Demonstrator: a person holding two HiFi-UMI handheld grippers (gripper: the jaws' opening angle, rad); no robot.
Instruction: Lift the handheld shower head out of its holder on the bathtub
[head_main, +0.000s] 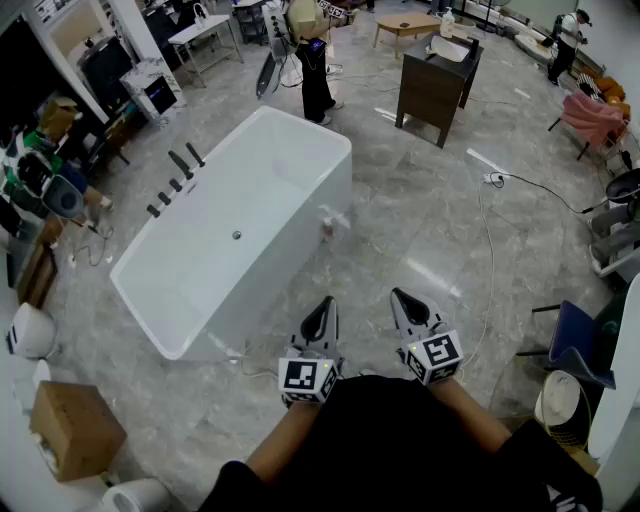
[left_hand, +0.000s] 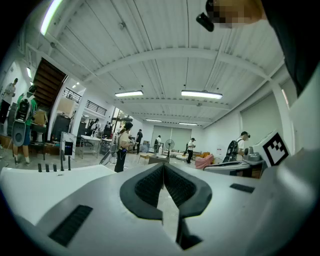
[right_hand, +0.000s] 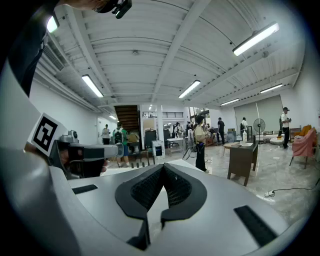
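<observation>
White bathtub (head_main: 240, 230) seen on the marble floor (head_main: 420, 210), set diagonally. A row of dark fittings (head_main: 175, 183) is noted on its far long rim; the handheld shower head is taken to sit among them, though which piece it is cannot be told.

Left gripper (head_main: 325, 302) and right gripper (head_main: 398, 295) are held side by side near the body, well apart from the tub. Both sets of fingers are clenched on nothing, as confirmed in the left gripper view (left_hand: 163, 167) and the right gripper view (right_hand: 163, 167).

The tub's whole width lies between grippers and fittings.

A standing person (head_main: 312, 70) is noted past the tub's far end, a dark cabinet (head_main: 435, 85) further right, a cable (head_main: 490, 230) trailing across the floor, and a cardboard box (head_main: 75, 430) at lower left.
</observation>
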